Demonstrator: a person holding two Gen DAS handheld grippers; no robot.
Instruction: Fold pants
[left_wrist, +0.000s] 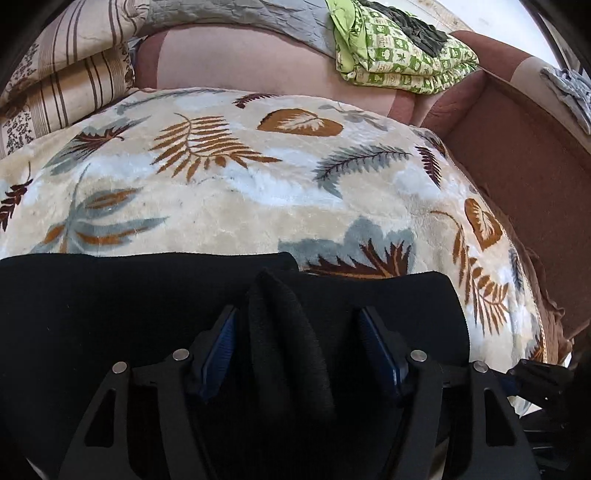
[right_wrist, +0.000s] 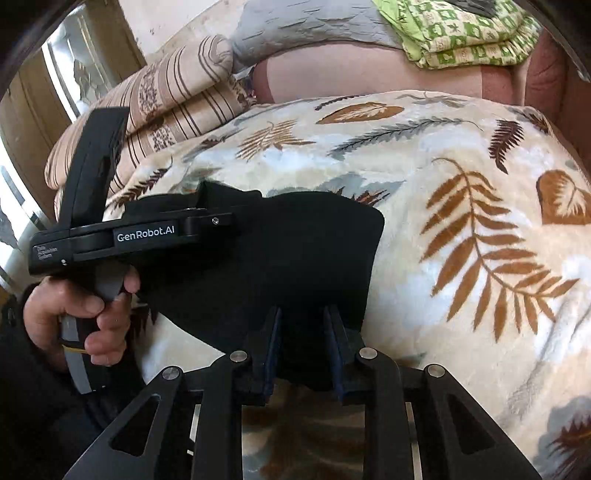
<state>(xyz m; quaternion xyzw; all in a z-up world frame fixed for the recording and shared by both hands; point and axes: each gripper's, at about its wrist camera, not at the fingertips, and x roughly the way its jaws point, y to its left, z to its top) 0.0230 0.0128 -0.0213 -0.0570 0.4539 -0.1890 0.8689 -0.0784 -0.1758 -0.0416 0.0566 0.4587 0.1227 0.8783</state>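
The black pants (left_wrist: 110, 295) lie at the near edge of a leaf-patterned blanket (left_wrist: 229, 206). In the left wrist view my left gripper (left_wrist: 295, 325) has its jaws apart with a raised ridge of the black fabric between them, not squeezed. In the right wrist view my right gripper (right_wrist: 303, 332) holds the near edge of the pants (right_wrist: 295, 251) between its blue pads (right_wrist: 271, 350). The left gripper (right_wrist: 147, 232) shows there too, held by a hand at the left edge of the pants.
Striped folded bedding (left_wrist: 62, 85) lies at the back left. A green patterned quilt (left_wrist: 402, 55) sits on the pink sofa back (left_wrist: 240, 59). The brown sofa arm (left_wrist: 517, 155) rises at the right. A window (right_wrist: 74, 74) is at the left.
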